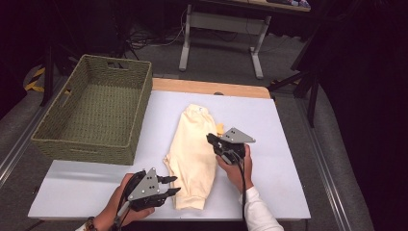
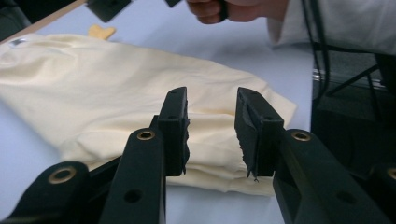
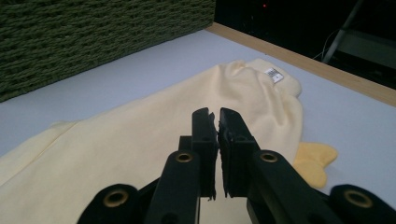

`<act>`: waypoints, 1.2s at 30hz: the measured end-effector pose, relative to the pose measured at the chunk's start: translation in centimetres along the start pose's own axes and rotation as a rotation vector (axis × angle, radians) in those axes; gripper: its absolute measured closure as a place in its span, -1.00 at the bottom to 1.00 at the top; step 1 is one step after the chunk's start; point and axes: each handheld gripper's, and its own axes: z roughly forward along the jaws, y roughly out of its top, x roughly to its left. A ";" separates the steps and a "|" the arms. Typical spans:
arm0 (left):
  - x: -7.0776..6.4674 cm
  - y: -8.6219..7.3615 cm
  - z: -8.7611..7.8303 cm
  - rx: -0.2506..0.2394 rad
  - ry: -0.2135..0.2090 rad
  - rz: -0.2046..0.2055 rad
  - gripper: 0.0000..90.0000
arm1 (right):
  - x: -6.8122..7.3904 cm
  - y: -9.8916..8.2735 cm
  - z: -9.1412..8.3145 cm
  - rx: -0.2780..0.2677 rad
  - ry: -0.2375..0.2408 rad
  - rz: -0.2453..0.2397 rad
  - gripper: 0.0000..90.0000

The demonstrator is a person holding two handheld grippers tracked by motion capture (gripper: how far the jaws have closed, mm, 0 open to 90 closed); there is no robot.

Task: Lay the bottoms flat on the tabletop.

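Note:
A pale yellow garment (image 1: 192, 144) lies folded lengthwise on the white table (image 1: 284, 125), its cuffed end toward the front edge. My left gripper (image 1: 177, 185) sits at the table's front, just left of that cuffed end. In the left gripper view its jaws stand apart, open (image 2: 212, 100), with only the cloth's folded edge (image 2: 219, 172) beyond them and nothing between. My right gripper (image 1: 210, 138) hovers over the garment's right edge. Its jaws (image 3: 214, 114) are all but together, with nothing in them, above the cloth (image 3: 140, 140).
A green woven basket (image 1: 96, 110) stands at the table's back left; its wall (image 3: 70, 37) rises behind the garment. A small darker yellow flap (image 3: 315, 161) sticks out from under the garment's right side. A white label (image 3: 273, 73) marks the far end.

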 end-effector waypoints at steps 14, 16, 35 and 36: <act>1.9 -1.3 -0.9 0.013 0.105 0.015 0.05 | 1.2 -0.8 -3.2 -0.060 0.052 -0.028 0.55; 2.1 -1.4 -1.0 0.005 0.110 0.007 0.00 | 1.4 -0.8 -3.8 -0.071 0.058 -0.037 0.47; 3.3 -2.7 -2.4 -0.021 0.171 -0.030 -0.49 | 1.8 -3.0 -7.6 -0.080 -0.005 -0.077 -0.35; 3.4 -2.8 -2.4 -0.025 0.171 -0.038 -0.51 | 1.7 -3.2 -7.8 -0.087 -0.006 -0.073 -0.36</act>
